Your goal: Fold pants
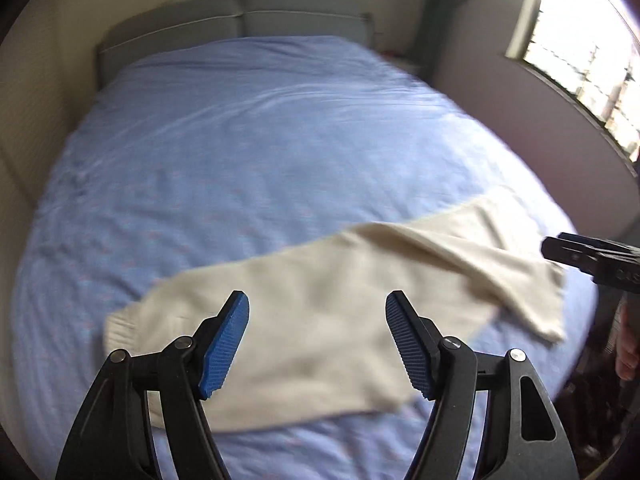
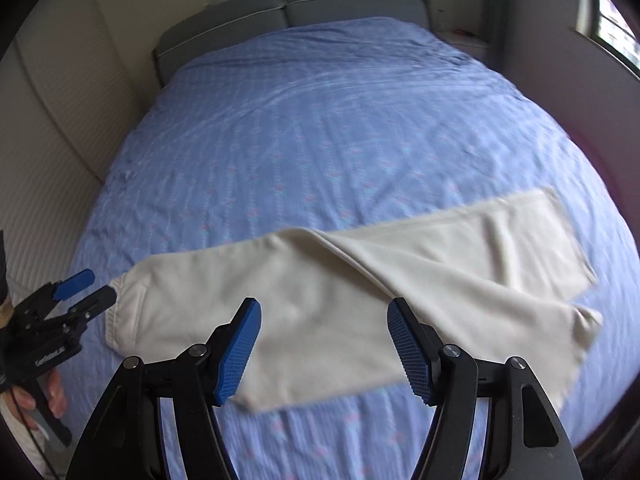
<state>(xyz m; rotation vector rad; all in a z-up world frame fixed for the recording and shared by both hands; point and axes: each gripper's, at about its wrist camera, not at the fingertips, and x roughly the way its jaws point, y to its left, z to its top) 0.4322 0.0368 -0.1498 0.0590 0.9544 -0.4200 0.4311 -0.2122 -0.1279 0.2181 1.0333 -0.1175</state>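
Both the left gripper [image 1: 317, 314] and right gripper [image 2: 324, 320] hover spread and empty over cream pants [image 2: 320, 300] lying across the blue bed [image 2: 320, 140], legs toward three o'clock.

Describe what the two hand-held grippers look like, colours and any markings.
Both look alike: the left hand-held gripper and right hand-held gripper have black angular linkage arms joined by silver round pivot pins, each finger ending in a blue ribbed pad. Seen from the side, the left one's black body carries pale lettering, too blurred to read, and a thin dark cable runs below it.
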